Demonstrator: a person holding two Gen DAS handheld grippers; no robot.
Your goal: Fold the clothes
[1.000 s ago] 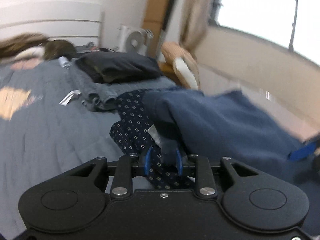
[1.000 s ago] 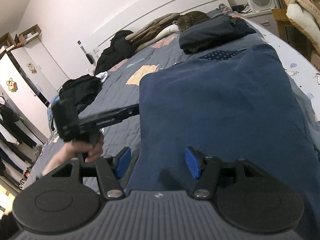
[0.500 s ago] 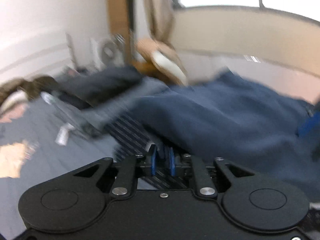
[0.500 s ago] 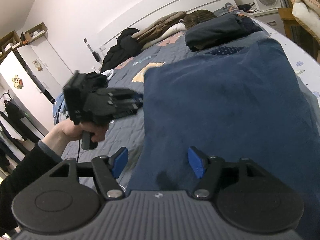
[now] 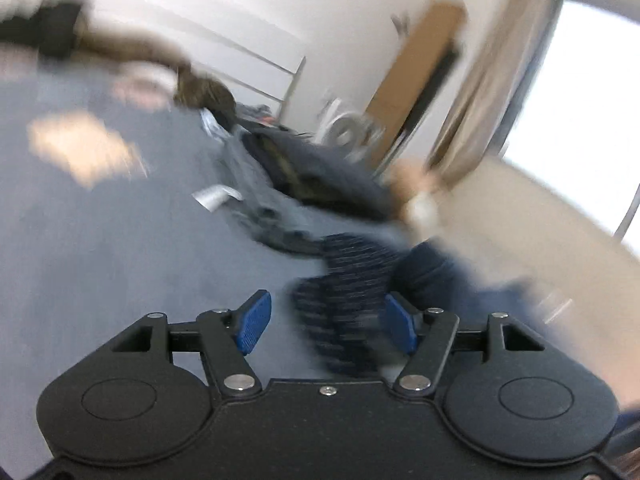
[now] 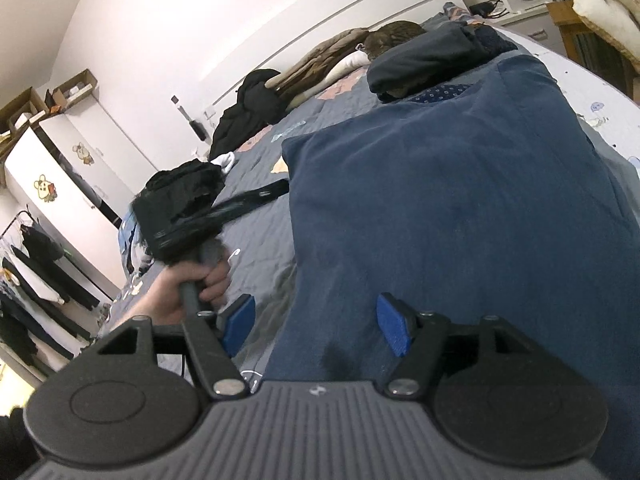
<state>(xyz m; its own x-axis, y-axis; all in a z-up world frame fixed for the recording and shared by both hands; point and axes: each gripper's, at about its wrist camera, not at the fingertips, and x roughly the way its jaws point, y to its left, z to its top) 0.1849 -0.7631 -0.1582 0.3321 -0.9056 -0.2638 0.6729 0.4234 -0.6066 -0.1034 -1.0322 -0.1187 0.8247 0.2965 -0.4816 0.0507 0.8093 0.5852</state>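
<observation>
Released since half a second ago: left tongs (image 5: 326,324), then pinched shut on dark fabric, now spread wide with nothing between the blue pads (image 5: 254,322). Left wrist view heavily blurred. Just ahead of the tongs, a patterned navy garment (image 5: 348,276), its lower part between the pads but apparently apart from them. To its right, a plain navy fold (image 5: 432,276). Beyond, a stack of dark folded clothes (image 5: 316,172) on the grey bed (image 5: 100,248).

Right wrist view sharp. Right tongs (image 6: 318,326) wide apart, gripping nothing, poised over the near edge of a large navy garment (image 6: 460,208) spread flat on the bed (image 6: 256,240). Patterned cloth (image 6: 444,92) peeking out at its far end, below the dark folded pile (image 6: 424,60). At left, a hand (image 6: 188,288) gripping the left tool's handle, the tool itself (image 6: 208,220) blurred, beside the navy garment's left edge.
</observation>
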